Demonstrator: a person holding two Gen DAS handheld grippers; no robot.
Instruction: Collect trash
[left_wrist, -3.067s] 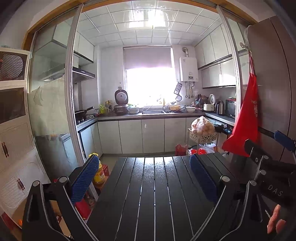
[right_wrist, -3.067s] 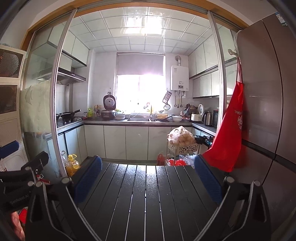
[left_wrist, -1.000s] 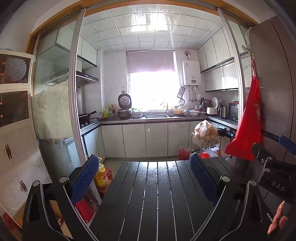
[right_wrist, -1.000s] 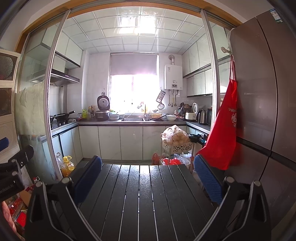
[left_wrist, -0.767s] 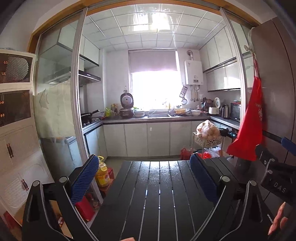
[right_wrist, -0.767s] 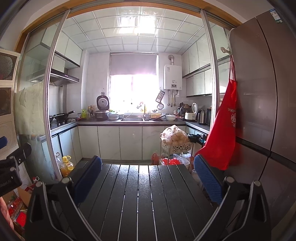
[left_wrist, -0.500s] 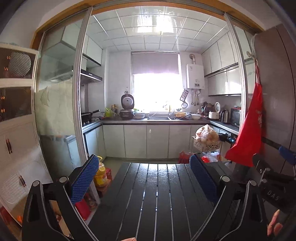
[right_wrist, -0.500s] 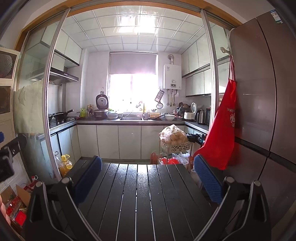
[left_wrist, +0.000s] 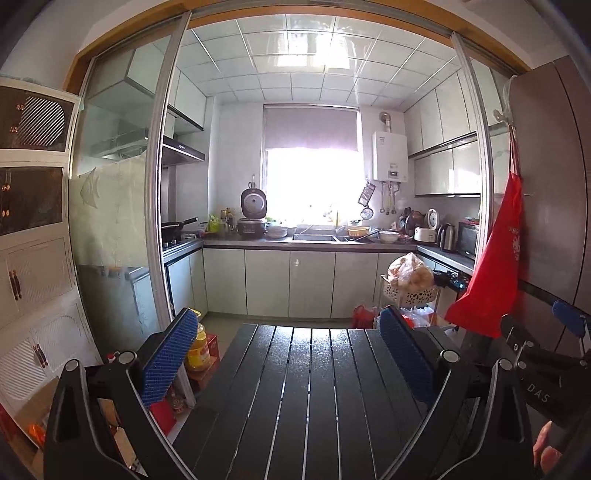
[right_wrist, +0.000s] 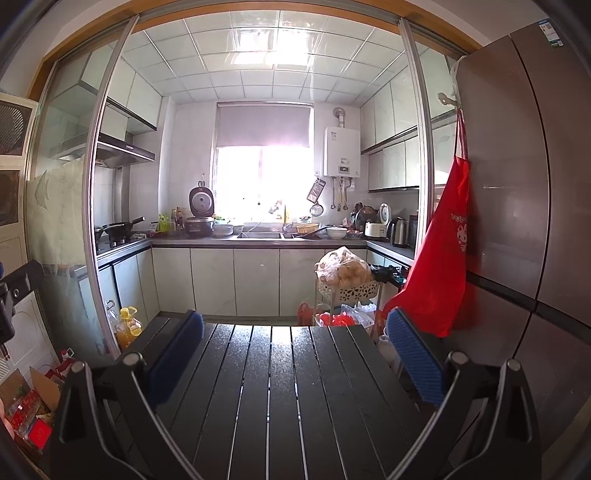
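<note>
We hold our left claw (left_wrist: 288, 354) and right claw (right_wrist: 295, 354) spread wide above the dark slatted tabletop (left_wrist: 306, 398), blue pads (left_wrist: 170, 354) apart, nothing between them and nothing touched. No trash shows on the tabletop; past its far edge we see red bags (right_wrist: 332, 317) on the floor under a white cart (right_wrist: 347, 291) carrying a full clear bag (right_wrist: 343, 271), beside a red apron (right_wrist: 443, 258) hanging on the fridge (right_wrist: 517, 184).
</note>
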